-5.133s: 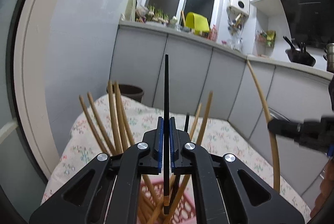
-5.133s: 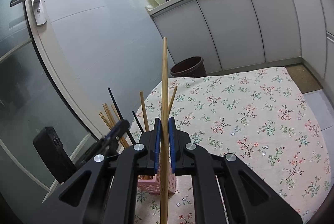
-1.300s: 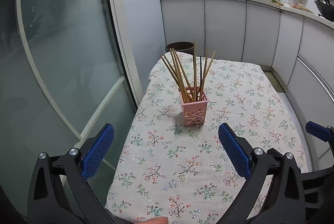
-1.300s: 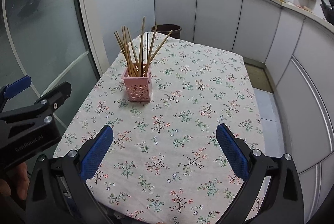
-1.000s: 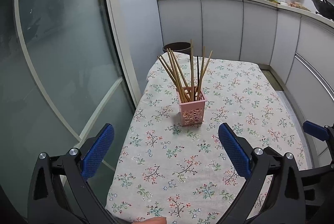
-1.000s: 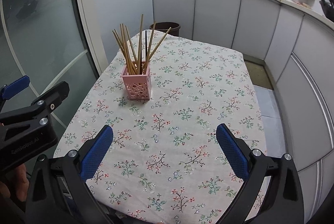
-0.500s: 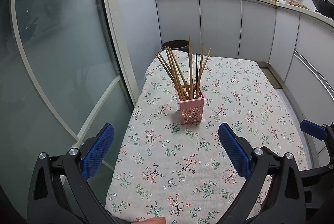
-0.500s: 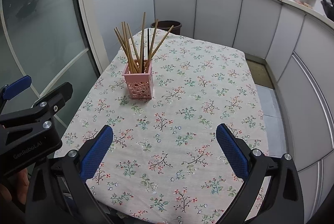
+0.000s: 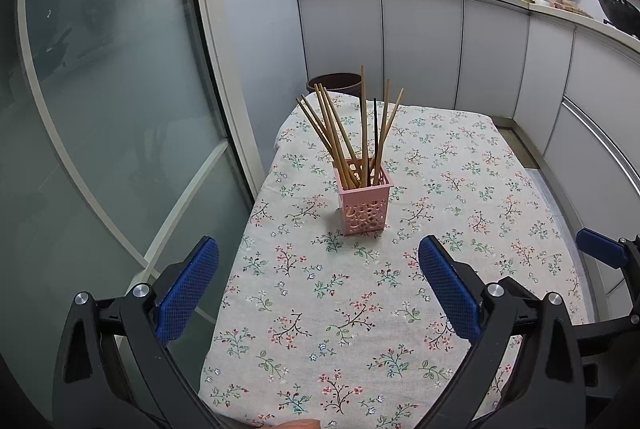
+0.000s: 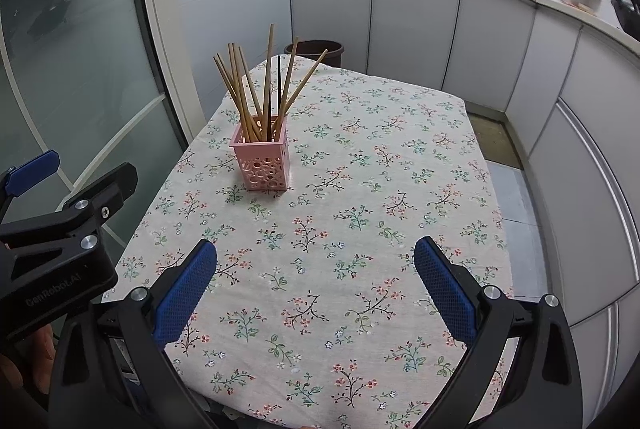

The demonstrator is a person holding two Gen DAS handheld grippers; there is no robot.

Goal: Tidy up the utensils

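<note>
Now chopsticks (image 9: 362, 133) upright in holder (image 9: 364, 203), both tools spread.

Left gripper (image 9: 318, 283) & right gripper (image 10: 316, 283): black plastic frames w/ triangular cut-outs, silver screws, blue mesh-textured pads on fingers (image 9: 188, 285). Left body reads "GenRobot.AI" in grey. Bit of skin visible at lower-left edge, right wrist view.

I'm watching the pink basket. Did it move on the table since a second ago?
No. The pink basket sits on the same flower pattern of the tablecloth; only the camera shifted slightly.
</note>
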